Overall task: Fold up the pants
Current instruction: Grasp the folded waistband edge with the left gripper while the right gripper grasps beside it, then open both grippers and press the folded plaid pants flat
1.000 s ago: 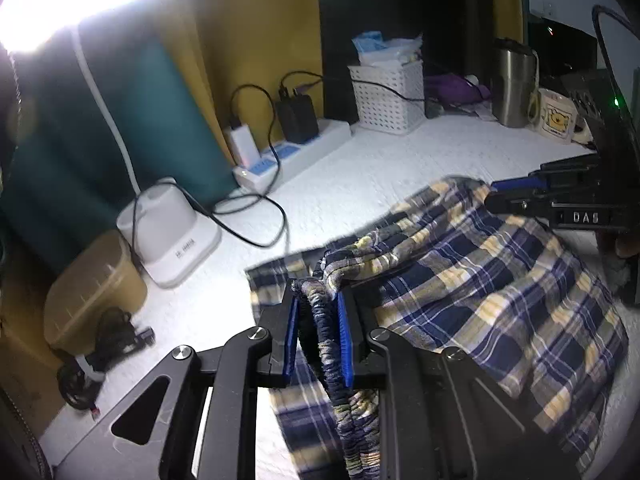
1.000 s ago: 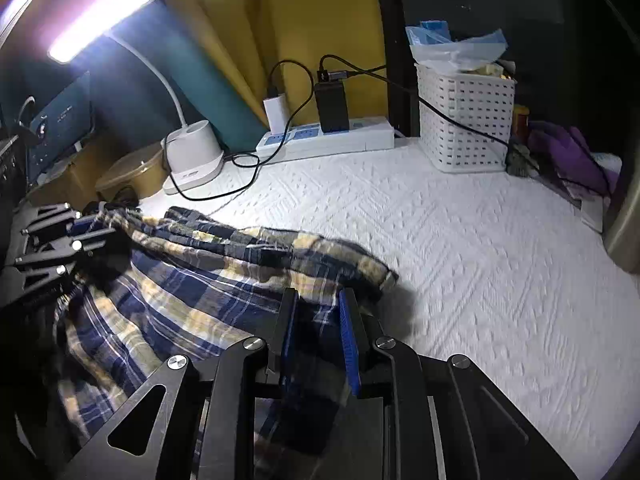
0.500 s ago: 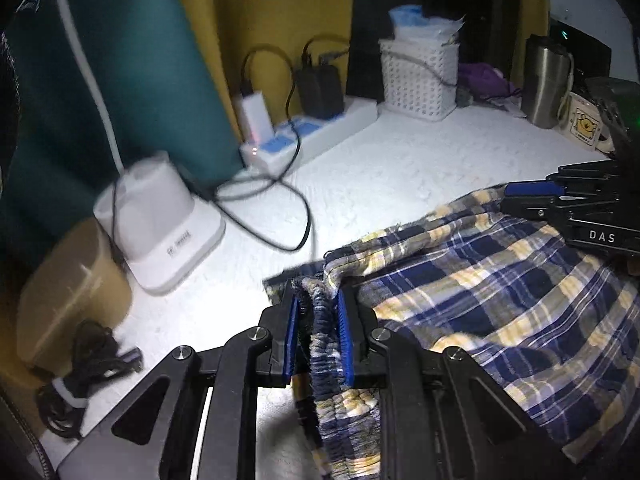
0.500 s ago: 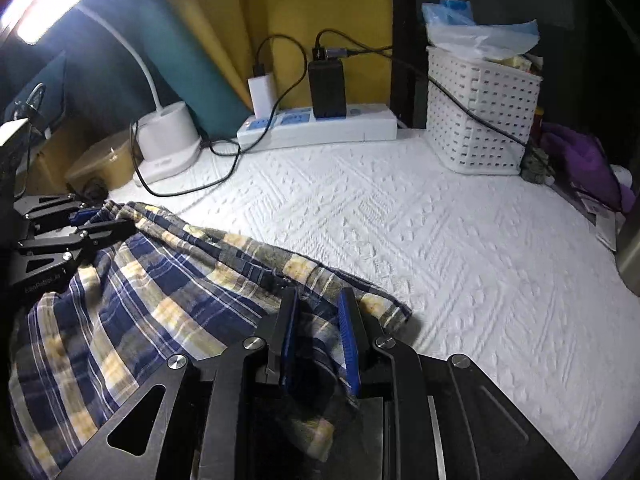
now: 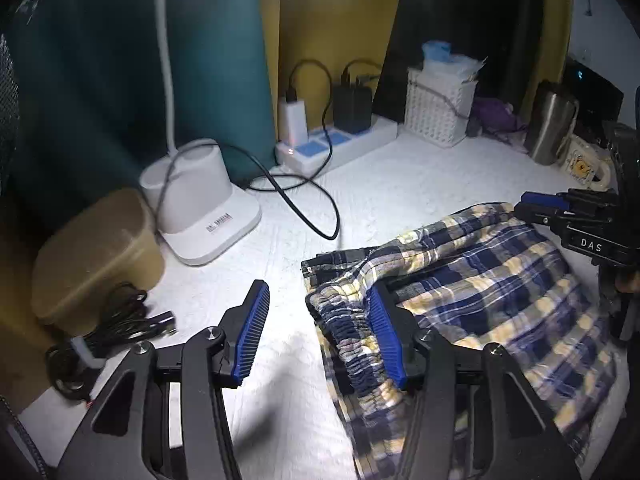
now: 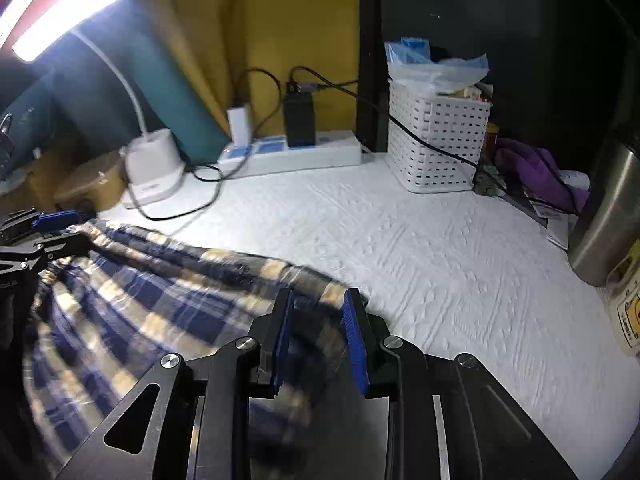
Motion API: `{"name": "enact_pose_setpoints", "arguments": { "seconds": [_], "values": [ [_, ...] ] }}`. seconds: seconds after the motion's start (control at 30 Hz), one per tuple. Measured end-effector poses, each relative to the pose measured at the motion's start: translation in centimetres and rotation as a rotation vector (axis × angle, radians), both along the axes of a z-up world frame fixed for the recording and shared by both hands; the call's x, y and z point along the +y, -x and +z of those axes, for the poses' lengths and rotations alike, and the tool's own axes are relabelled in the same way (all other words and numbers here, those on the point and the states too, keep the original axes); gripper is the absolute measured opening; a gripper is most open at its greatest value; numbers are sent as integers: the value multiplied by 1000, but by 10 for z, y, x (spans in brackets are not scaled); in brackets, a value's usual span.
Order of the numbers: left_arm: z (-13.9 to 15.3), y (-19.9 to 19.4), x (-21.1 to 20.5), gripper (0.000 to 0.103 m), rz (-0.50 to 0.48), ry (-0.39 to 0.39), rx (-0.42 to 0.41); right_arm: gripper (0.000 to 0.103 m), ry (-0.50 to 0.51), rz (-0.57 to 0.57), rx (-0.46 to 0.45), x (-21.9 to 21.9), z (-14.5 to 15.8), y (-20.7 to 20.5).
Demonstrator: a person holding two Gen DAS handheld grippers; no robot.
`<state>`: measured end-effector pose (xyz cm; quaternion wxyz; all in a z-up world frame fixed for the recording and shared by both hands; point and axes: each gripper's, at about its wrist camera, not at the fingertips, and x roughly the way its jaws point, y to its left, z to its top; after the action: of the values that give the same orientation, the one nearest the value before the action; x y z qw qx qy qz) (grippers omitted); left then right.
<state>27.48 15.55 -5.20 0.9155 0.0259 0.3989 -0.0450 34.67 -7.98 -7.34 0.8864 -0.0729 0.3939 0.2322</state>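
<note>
Left tool (image 5: 320,334) has its jaws standing well apart right now, they've just been opening, and the bunched elastic waistband of the pants (image 5: 460,300) sits between the two blue pads, leaning on the right-hand pad but not pinched by anything as far as I can see. Right tool (image 6: 318,336) has also just been opening, only a bit, and a corner of the plaid cloth lies in the gap between its pads; that bit is blurry on my feed, but the pads look to be off the fabric, so I'd call it let go. From the left camera I can see the right tool over at the far edge of the pants, so the two are at opposite ends of the waist side. Pants are blue, yellow and white plaid, lying in a loose rumpled heap on the white textured cover of the worktop (image 6: 460,260), nearer me than all the clutter. Behind them along the wall: a white lamp base (image 5: 200,208) with a black cable looping over it, a power strip (image 6: 292,152) with two chargers plugged in, a white basket (image 6: 438,140) and a steel tumbler (image 5: 550,128). Tan lidded box (image 5: 96,252) sits left of the lamp base, a bundle of black cable just beside it.
</note>
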Motion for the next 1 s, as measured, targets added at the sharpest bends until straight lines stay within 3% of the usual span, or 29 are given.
{"name": "enact_pose_setpoints", "arguments": {
  "seconds": [0.03,0.07,0.13,0.27,0.5,0.63,0.77,1.0],
  "values": [
    [6,6,-1,52,4,-1,-15,37,-9,6,3,1,3,6],
    [9,10,-1,52,5,-2,-25,57,-16,12,6,2,5,11],
    [16,18,1,52,24,-5,-53,74,-36,34,15,6,8,23],
    [20,24,14,52,96,17,-58,74,-34,64,23,16,10,42],
    [8,49,-24,52,-11,59,-20,74,-2,93,51,24,0,71],
    [-18,54,-44,52,-29,-4,51,74,36,97,57,26,-11,81],
    [-38,53,-31,55,19,-17,105,74,56,68,94,17,-25,80],
    [-32,61,-19,61,63,-10,86,74,63,2,102,-7,-27,82]
  ]
}}
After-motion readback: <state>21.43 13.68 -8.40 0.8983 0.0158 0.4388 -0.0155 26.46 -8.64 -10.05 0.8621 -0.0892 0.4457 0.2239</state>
